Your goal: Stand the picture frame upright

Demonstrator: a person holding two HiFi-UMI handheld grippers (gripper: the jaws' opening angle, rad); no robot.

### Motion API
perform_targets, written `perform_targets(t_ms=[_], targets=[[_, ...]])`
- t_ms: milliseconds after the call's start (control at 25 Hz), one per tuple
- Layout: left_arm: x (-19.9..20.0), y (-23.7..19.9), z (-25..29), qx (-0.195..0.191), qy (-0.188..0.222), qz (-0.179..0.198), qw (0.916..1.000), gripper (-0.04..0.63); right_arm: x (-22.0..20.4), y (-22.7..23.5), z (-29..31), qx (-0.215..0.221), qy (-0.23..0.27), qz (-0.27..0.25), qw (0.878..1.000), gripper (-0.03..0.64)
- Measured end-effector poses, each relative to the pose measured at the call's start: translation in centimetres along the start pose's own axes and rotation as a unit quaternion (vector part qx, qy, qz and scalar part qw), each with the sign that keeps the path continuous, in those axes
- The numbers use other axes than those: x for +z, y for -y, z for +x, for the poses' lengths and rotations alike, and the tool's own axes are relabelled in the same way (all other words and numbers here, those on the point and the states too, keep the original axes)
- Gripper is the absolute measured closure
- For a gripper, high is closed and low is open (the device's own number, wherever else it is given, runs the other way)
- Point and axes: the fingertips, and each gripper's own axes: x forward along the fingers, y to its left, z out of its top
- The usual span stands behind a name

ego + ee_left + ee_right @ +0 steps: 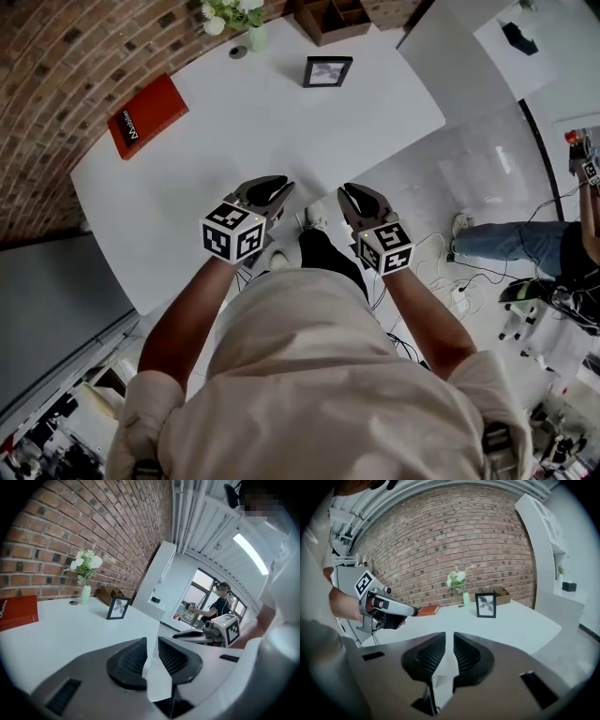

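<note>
The black picture frame (327, 71) (118, 608) (485, 605) stands upright near the far side of the white table (216, 159), its picture facing me. My left gripper (278, 187) (152, 641) hovers over the table's near edge, far from the frame. Its jaws stand a little apart with nothing between them. My right gripper (351, 193) (449, 637) hangs just off the near edge beside the left one. Only a narrow gap shows between its jaws, and it holds nothing.
A red book (147, 115) lies at the table's left end. A vase of white flowers (234, 17), a small round disc (238, 52) and a wooden box (330, 17) sit along the brick wall. Another person (525, 244) and cables are on the floor to the right.
</note>
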Motion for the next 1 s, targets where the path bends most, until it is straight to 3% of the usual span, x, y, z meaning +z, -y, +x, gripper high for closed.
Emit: perform_targets(t_ms=[200,560,760,1000], targets=[[-2.0,2.9,-4.0,-0.014,0.004,0.002,0.9999,0.56,-1.5,-4.7,-3.0,0.013,0.003,0.028,1.0,0.569],[-5.1,5.7,-9.1,-0.013,-0.011,0.04,0.9991,0.584,-1.7,-7.7,-7.5,-0.018,0.021,0.024,0.999,0.571],[-6.2,6.2,-10.5,-0.01,-0.015,0.035,0.9992,0.595,-1.9,-9.0,-8.5,-0.021,0.02,0.006,1.0,0.571],[-6.0,6.4,-11.9,-0.021,0.01,0.01,0.9997,0.598,-1.6,-10.2,-9.0,-0.02,0.023,-0.008,1.0,0.571]])
